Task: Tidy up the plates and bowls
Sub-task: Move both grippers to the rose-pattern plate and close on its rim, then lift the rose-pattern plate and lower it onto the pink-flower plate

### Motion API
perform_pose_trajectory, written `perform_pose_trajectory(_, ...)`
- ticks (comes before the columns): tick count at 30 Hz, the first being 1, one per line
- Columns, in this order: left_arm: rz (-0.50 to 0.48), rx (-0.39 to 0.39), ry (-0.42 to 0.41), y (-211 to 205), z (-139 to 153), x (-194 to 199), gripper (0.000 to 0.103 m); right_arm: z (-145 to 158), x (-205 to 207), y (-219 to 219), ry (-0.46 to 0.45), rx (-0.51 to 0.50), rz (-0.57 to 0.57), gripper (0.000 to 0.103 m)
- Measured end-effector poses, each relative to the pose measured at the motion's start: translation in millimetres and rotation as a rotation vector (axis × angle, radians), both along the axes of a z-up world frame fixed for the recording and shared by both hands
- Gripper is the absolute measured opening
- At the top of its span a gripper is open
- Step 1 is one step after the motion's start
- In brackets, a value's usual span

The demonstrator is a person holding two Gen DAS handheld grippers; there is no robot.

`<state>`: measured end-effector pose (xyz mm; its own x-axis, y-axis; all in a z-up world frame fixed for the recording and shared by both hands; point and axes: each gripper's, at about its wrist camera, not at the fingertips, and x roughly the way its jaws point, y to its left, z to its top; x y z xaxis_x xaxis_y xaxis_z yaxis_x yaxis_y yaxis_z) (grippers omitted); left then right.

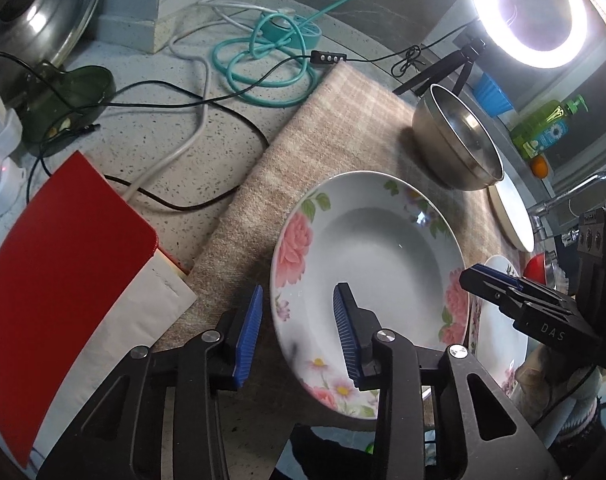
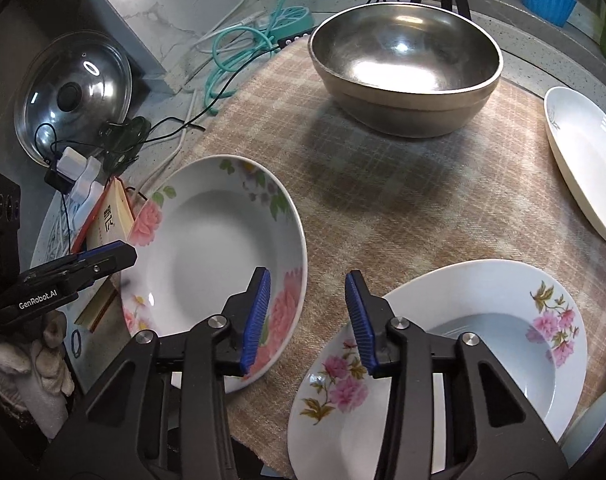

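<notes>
Two hand-held grippers close in on a rose-patterned plate (image 1: 367,264) lying on a checked cloth (image 1: 343,120), with the sorting of the crockery apparently barely begun. In the left wrist view the left gripper (image 1: 299,332) straddles the plate's rim at about 7 o'clock, one blue pad outside the edge and one over the well, the jaws narrowed but not visibly pressing on the china. The right gripper (image 2: 309,316), jaws likewise narrowed, has one finger over the same plate's rim at about 4 o'clock and the other over bare cloth; whether it touches the rim cannot be told, and nothing is lifted. A steel bowl (image 2: 407,60) stands alone at 12 o'clock in the right wrist view, a plain white dish (image 2: 587,160) lies at 3 o'clock, and a second flowered plate (image 2: 463,340) sits at 5 o'clock, just beside the first. No piece rests on another, so every stacking step appears still to come. Cables (image 1: 259,64), a glass pot lid (image 2: 75,92) and a red book (image 1: 63,248) clutter the counter beyond the cloth.
</notes>
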<state>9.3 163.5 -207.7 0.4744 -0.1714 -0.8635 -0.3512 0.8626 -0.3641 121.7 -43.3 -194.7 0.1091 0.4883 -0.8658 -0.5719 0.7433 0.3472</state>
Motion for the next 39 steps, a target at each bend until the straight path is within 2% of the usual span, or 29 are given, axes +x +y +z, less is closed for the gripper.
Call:
perform_pose_trajectory(3, -0.006, -0.007, 0.005, 0, -3, 1, 0.028, -4, 0, 5, 0.008, -0.010, 0.013, 0.029)
perform_pose_trajectory(9, -0.011, -0.011, 0.010, 1, -6, 2, 0.023, -10, -1, 10, 0.031, -0.013, 0.017, 0.016)
perform_pose_trajectory(22, -0.011, -0.006, 0.011, -1, -3, 2, 0.022, -7, -3, 7, 0.029, -0.010, 0.004, 0.016)
perform_pose_trajectory(33, -0.047, 0.012, -0.033, -12, 18, 9, 0.022, 13, -3, -18, 0.025, 0.033, -0.067, 0.015)
perform_pose_trajectory(39, -0.100, 0.011, -0.074, -27, 34, 20, 0.022, 28, -3, -41, 0.015, 0.049, -0.126, 0.015)
